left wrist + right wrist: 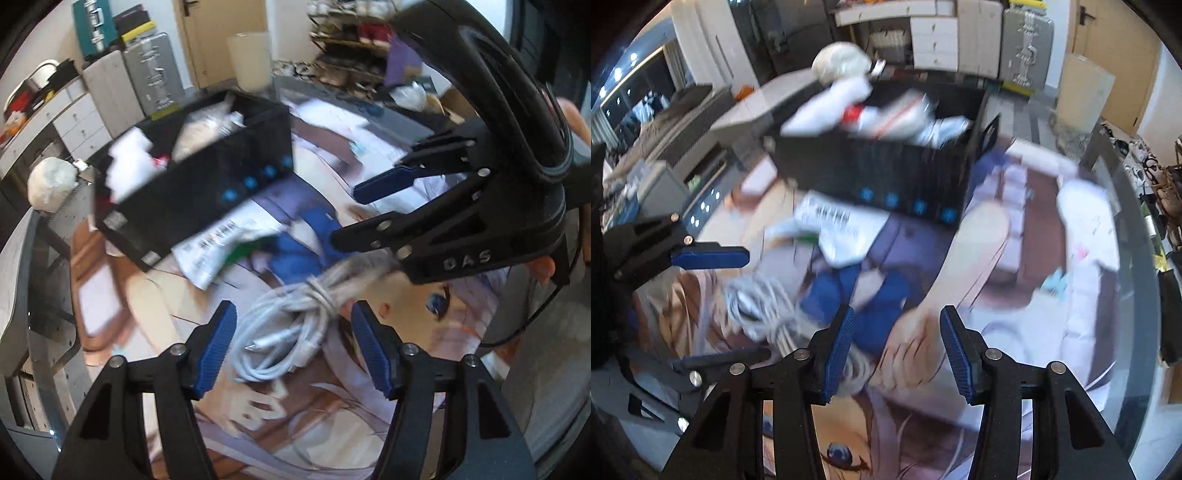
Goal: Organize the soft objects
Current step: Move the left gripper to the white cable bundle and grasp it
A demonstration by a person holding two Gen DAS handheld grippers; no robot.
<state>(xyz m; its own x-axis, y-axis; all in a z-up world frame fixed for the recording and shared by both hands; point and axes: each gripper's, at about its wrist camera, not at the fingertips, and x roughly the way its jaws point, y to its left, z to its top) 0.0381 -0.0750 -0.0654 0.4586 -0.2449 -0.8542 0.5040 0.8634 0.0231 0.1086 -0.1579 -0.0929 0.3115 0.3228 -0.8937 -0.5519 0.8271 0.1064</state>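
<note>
A coiled white cable [284, 328] lies on the printed mat, between the open fingers of my left gripper [295, 347]. In the right wrist view the cable [757, 306] lies left of my right gripper [897, 354], which is open and empty above the mat. The right gripper also shows in the left wrist view [354, 214], open, beyond the cable. The left gripper shows at the left of the right wrist view [727, 306], open around the cable. A white plastic packet with a barcode [218, 247] [838, 229] lies in front of a black box [192, 177] [879, 177] holding white soft items.
The printed anime mat [295, 424] [997, 288] covers the table. A white round bundle [51, 184] [842, 61] sits beyond the box. Cabinets, a grey case [155, 74] and a shoe rack [351, 40] stand in the background.
</note>
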